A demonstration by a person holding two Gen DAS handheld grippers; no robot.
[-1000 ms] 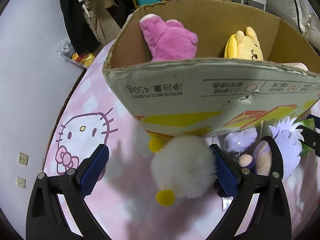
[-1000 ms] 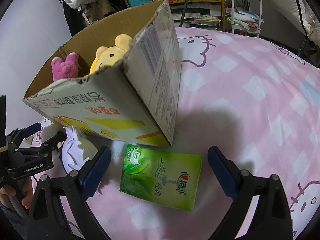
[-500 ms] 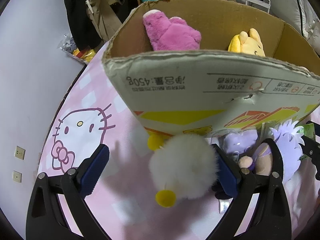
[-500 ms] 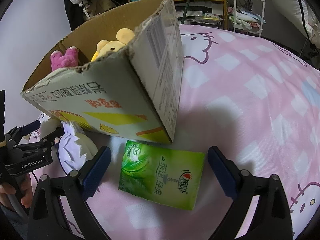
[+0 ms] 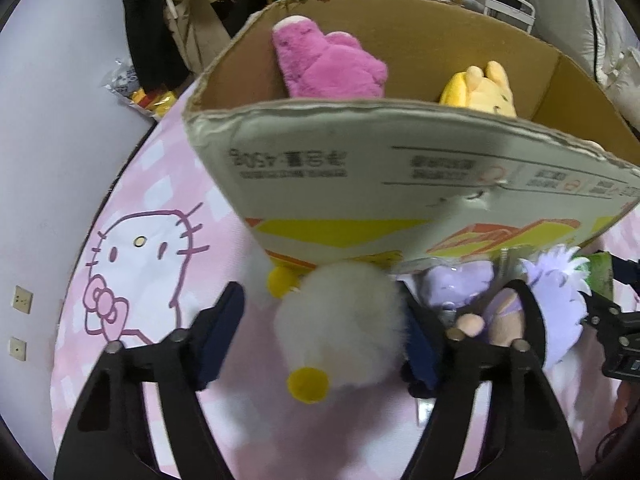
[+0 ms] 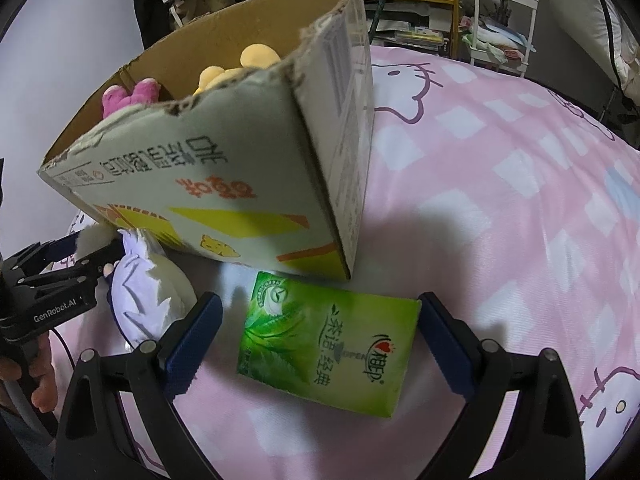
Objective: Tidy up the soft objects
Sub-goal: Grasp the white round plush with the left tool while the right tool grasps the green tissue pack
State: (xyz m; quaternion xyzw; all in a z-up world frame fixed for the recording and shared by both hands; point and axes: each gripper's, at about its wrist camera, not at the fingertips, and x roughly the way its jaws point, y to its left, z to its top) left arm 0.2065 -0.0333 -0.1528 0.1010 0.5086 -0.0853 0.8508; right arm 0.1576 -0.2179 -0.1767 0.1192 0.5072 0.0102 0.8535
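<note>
A white fluffy plush with yellow feet (image 5: 340, 328) lies on the pink bedspread against the cardboard box (image 5: 400, 184). My left gripper (image 5: 320, 340) is open around it, the right pad touching its side. A purple plush (image 5: 556, 312) lies to its right, also in the right wrist view (image 6: 148, 296). A pink plush (image 5: 328, 64) and a yellow plush (image 5: 480, 88) sit inside the box. My right gripper (image 6: 320, 344) is open around a green tissue pack (image 6: 324, 340) in front of the box (image 6: 224, 168).
The Hello Kitty bedspread (image 6: 500, 200) stretches to the right. A wall (image 5: 48, 120) borders the bed on the left. Shelves and a white cart (image 6: 500, 12) stand behind the bed. The left gripper (image 6: 48, 280) shows at the left edge of the right wrist view.
Both grippers have moved forward a little. The left gripper's jaws have narrowed around the white plush. The tissue pack now sits between the right gripper's fingers.
</note>
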